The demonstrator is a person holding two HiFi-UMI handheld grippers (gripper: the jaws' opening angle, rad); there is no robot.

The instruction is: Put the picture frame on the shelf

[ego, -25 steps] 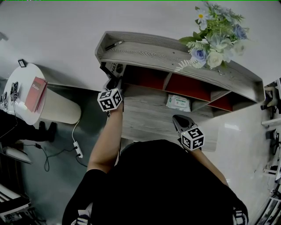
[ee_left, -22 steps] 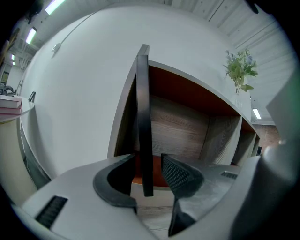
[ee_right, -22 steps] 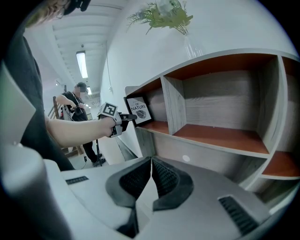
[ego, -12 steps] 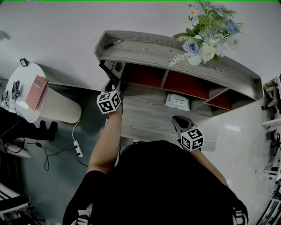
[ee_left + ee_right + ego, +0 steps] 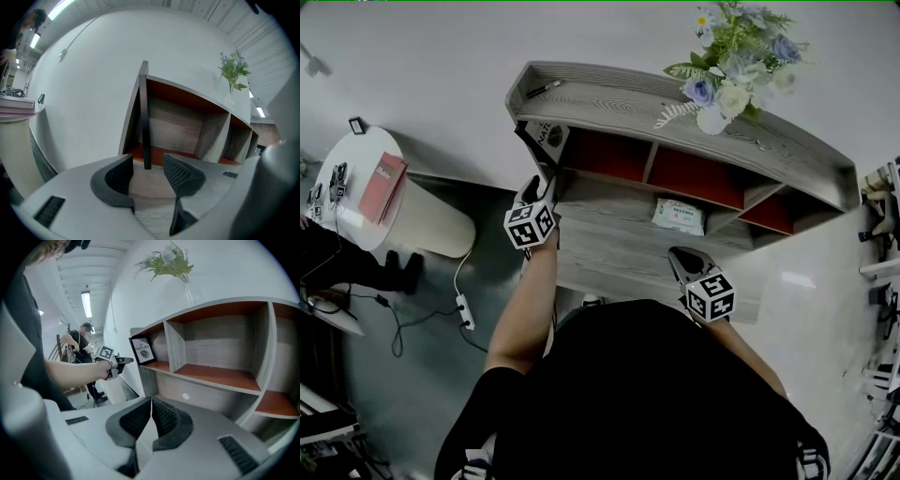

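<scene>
A grey wood-grain shelf (image 5: 675, 112) with orange-red compartments stands against a white wall, flowers (image 5: 731, 66) on top, a wipes packet (image 5: 680, 216) on its lower ledge; a round white side table (image 5: 422, 225) bearing a red book (image 5: 382, 186) stands to the left. The left gripper (image 5: 147, 166) points almost level at the shelf's left end; its jaws have just been opening and stand spread, nothing between the pads; the picture frame (image 5: 146, 122) stands upright at the leftmost compartment's front, just beyond them. The right gripper (image 5: 151, 413), pressed together and empty, hangs over the lower ledge; the frame's print reads "NATURE".
</scene>
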